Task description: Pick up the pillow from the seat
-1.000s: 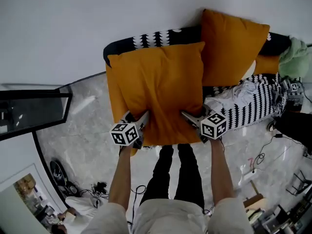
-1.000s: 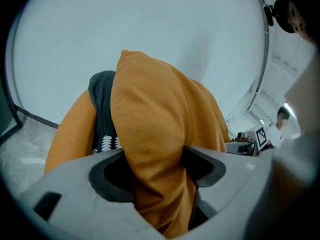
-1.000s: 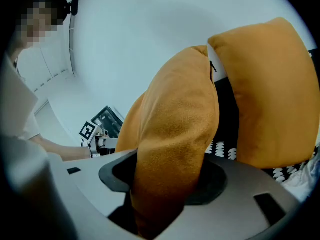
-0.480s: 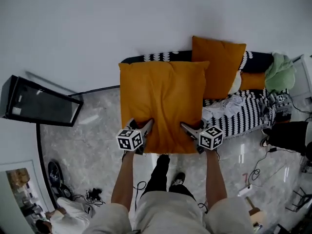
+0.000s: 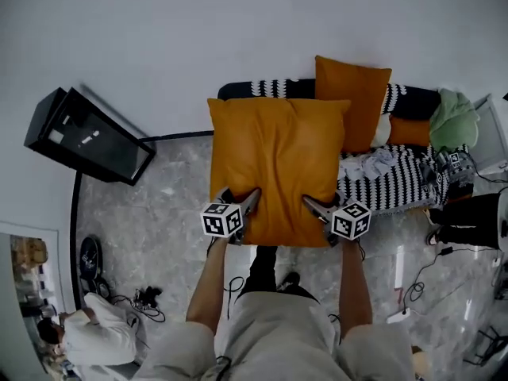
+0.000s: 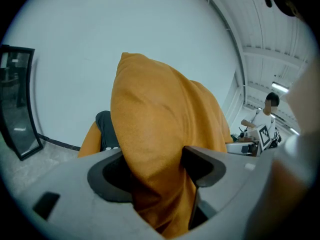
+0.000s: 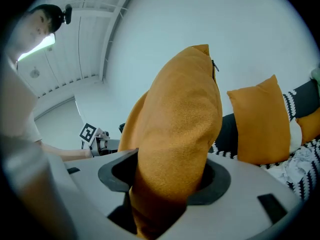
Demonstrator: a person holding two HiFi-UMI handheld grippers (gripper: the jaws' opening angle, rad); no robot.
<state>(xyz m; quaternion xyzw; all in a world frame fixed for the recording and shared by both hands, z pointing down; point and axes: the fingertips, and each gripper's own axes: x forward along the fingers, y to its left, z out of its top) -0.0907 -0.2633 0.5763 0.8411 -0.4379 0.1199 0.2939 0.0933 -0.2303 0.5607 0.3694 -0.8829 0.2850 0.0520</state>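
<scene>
A big orange pillow (image 5: 278, 169) hangs in the air in front of me, lifted off the sofa (image 5: 413, 185). My left gripper (image 5: 248, 205) is shut on the pillow's near left corner, and my right gripper (image 5: 313, 206) is shut on its near right corner. In the left gripper view the orange pillow (image 6: 160, 149) fills the gap between the jaws. The right gripper view shows the same pillow (image 7: 175, 144) bunched between that gripper's jaws. A second orange pillow (image 5: 353, 101) leans upright against the sofa's back.
The sofa has a black-and-white patterned cover, with crumpled white cloth (image 5: 373, 163) and a green cloth (image 5: 454, 121) on it. A black cabinet (image 5: 87, 137) stands at the left wall. Cables (image 5: 417, 288) lie on the marble floor. A person (image 5: 91, 336) crouches at lower left.
Both grippers have risen and pulled back from the sofa with the orange pillow held between them. The pillow now hangs clear of the seat.
</scene>
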